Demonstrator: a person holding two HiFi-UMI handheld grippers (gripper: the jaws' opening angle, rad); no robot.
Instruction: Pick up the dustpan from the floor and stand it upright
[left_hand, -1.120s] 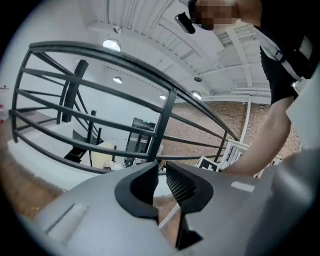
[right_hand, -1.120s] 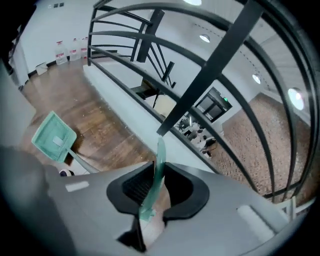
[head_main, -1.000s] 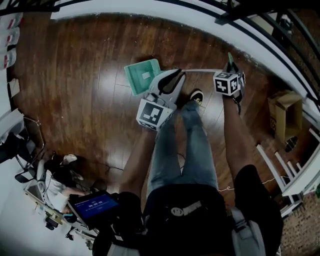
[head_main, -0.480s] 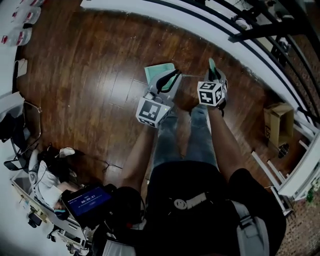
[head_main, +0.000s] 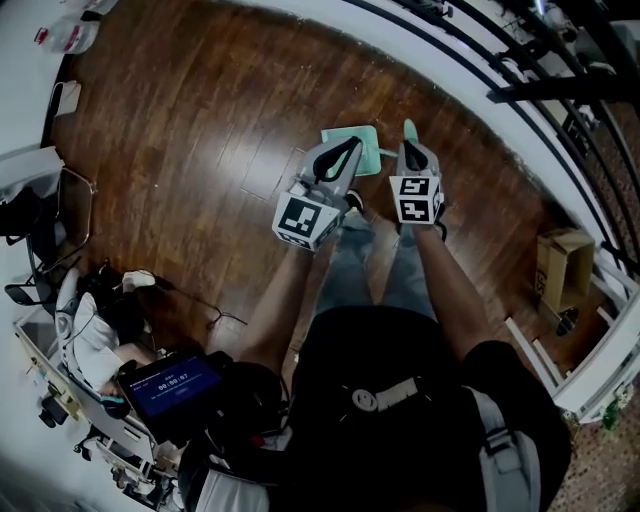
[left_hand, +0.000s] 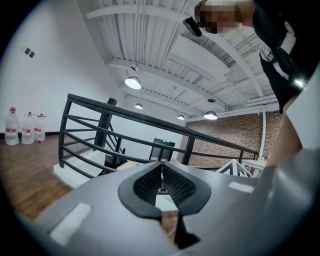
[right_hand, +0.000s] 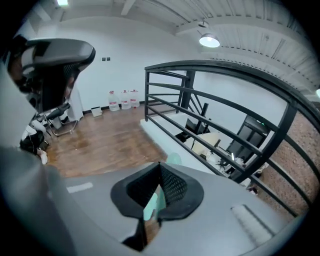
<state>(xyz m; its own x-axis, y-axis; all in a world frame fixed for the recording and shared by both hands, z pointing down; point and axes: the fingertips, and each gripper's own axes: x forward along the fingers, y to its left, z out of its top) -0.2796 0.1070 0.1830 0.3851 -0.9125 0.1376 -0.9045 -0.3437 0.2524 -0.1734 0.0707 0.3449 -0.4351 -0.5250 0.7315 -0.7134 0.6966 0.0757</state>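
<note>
The teal dustpan (head_main: 358, 142) shows on the dark wood floor in the head view, mostly hidden behind my left gripper (head_main: 350, 145). That gripper's jaws meet at their tips (left_hand: 161, 164), and I see nothing clearly between them. The dustpan's teal handle end (head_main: 408, 130) sticks out past my right gripper (head_main: 410, 152). In the right gripper view the jaws (right_hand: 160, 164) are closed. A teal strip of the handle (right_hand: 151, 206) shows in the gap behind the tips, and its tip (right_hand: 173, 159) lies beyond them. Whether the pan rests on the floor I cannot tell.
A black railing (head_main: 520, 70) on a white ledge runs along the far right. A cardboard box (head_main: 562, 265) stands at the right. A chair and gear (head_main: 40, 220) and a tablet (head_main: 165, 385) crowd the left. The person's legs (head_main: 385, 260) are below the grippers.
Both grippers have drawn closer together and risen from the floor. The teal handle end stayed with the right gripper, and the pan shifted right under the left gripper.
</note>
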